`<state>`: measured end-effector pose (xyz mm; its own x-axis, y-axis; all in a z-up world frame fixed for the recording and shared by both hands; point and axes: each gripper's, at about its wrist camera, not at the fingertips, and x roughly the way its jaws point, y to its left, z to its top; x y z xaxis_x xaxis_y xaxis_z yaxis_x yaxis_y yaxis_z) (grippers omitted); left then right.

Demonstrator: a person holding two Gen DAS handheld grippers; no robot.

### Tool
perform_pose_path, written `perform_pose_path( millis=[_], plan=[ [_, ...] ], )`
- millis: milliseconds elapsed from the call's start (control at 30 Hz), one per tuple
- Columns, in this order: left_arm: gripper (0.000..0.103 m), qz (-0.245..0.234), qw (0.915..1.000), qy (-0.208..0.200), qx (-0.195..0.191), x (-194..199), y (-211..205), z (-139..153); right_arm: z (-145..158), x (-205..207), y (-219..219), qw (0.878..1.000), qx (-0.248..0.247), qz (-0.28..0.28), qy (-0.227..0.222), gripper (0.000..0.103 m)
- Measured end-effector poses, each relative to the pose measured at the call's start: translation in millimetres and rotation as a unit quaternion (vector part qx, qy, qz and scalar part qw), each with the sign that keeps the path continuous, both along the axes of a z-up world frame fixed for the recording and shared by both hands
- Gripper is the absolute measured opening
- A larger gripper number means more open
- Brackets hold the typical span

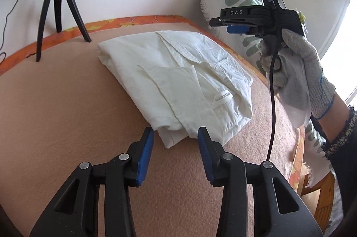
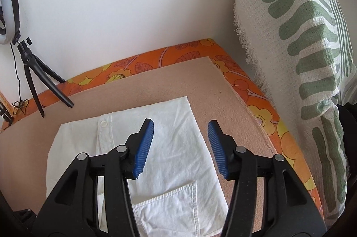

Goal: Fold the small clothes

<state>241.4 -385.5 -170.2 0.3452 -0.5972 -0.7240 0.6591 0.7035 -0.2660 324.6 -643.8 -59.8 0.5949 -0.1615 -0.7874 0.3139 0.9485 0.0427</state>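
My left hand-held gripper (image 1: 175,133): jaws part-open, empty, white garment (image 1: 178,78) folded on tabletop (image 1: 55,114) just ahead of tips. My right hand-held gripper (image 2: 180,128): jaws part-open, empty, above garment's right edge. Risk: pad snags loose top layer, fold springs open; bundle slides on fuzzy cover.

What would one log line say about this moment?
garment: white shirt folded on beige mat | left tongs: open, empty, at shirt's near corner | right tongs: open, empty, above shirt
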Motion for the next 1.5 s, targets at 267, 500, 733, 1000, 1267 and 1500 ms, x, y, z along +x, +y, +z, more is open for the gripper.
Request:
perform_pose_path(
  millis=[267,500,733,1000,1267,1500],
  plan=[
    [0.057,0.001,0.998,-0.063,-0.001,-46,26,45,47,-51,45,0.999,-0.036,-0.007,-0.021,0.057],
    [0.069,0.014,0.9954,-0.095,-0.005,-87,54,79,86,-108,83,0.998,-0.039,-0.018,-0.038,0.064],
    [0.076,0.031,0.9924,-0.118,-0.01,-122,88,106,123,-163,126,0.996,-0.06,-0.014,-0.057,0.082],
    [0.081,0.047,0.9856,-0.162,-0.011,-169,130,129,131,-228,176,0.992,-0.078,-0.034,-0.096,0.096],
    [0.084,0.063,0.9822,-0.176,-0.012,-203,164,129,117,-272,208,0.992,-0.06,-0.046,-0.097,0.096],
    [0.099,0.066,0.9801,-0.187,-0.007,-220,180,121,108,-299,222,0.989,-0.054,-0.068,-0.119,0.096]
  ],
)
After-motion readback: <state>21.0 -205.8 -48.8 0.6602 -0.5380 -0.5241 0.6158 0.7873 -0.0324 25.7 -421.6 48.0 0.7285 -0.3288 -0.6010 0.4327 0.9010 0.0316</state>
